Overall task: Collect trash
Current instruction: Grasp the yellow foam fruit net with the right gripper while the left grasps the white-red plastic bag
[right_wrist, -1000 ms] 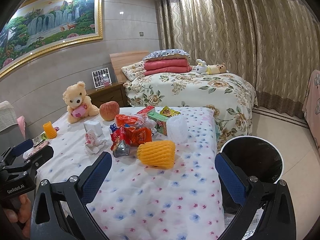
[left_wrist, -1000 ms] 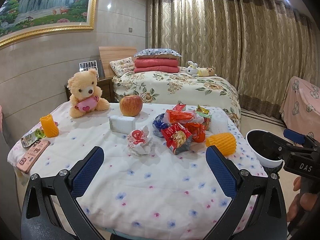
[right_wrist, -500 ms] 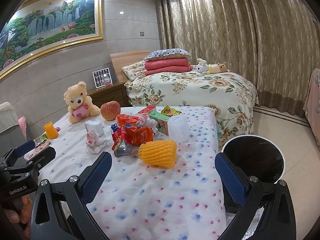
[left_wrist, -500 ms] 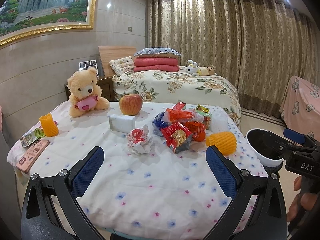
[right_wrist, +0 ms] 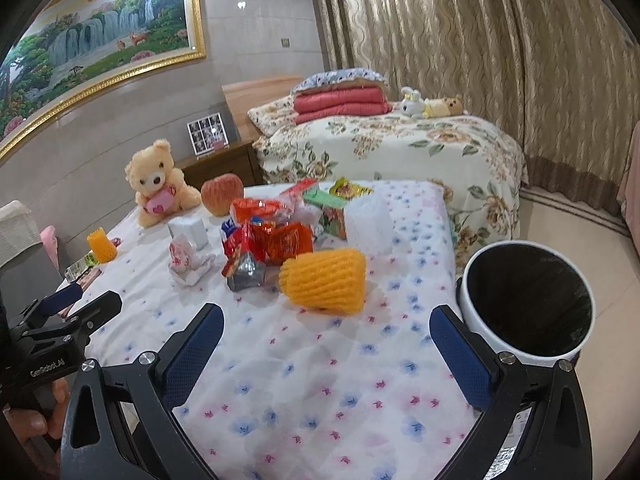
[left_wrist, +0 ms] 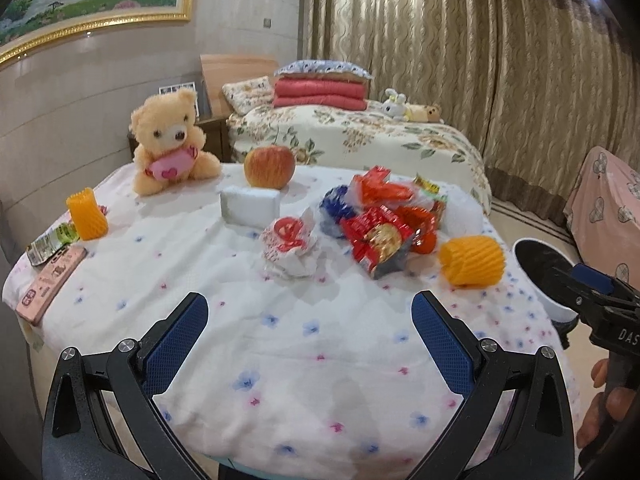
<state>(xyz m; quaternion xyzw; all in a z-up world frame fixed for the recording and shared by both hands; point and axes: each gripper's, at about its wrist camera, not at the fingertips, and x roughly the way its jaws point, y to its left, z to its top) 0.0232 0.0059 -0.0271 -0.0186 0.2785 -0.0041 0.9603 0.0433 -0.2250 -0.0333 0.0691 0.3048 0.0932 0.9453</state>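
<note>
Table w/ flowered cloth fills both views; near half bare, its right edge just beside the bin, which stands on the floor, mouth open. Wrapper pile sits mid-table, far side; orange foam net nearest the bin edge, crumpled paper left of the pile. Left gripper & right gripper both spread wide, nothing between fingers, over the bare cloth. Bin bottom cut off by right finger; inside too dark to read.

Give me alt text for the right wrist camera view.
Open right gripper hovers above a floral tablecloth, facing an orange foam net and a pile of snack wrappers. A black-lined white trash bin stands at right.
</note>
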